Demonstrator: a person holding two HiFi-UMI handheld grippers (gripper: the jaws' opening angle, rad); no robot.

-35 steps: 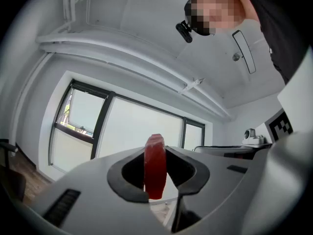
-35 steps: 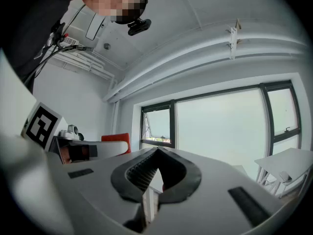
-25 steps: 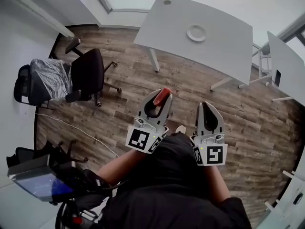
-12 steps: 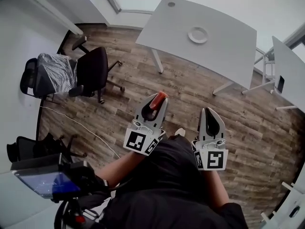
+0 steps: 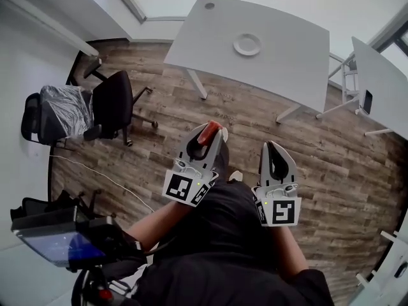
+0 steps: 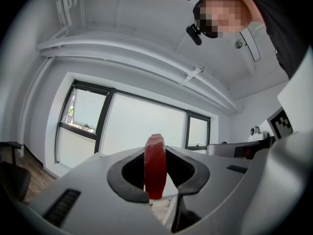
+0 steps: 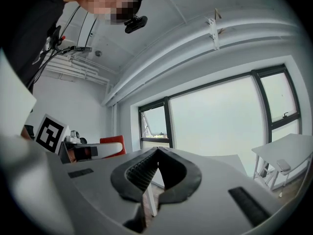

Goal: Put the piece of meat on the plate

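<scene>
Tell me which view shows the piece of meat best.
The left gripper view: the piece of meat stands upright, close up, clamped in the left gripper. The head view shows only its red tip; the right gripper view, a small red patch.

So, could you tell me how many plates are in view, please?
1: the plate lies alone on the big white table. No other shows, though the side table at right is partly cut off.

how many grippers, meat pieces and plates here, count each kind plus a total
grippers: 2 (left gripper, right gripper)
piece of meat: 1
plate: 1
total: 4
</scene>
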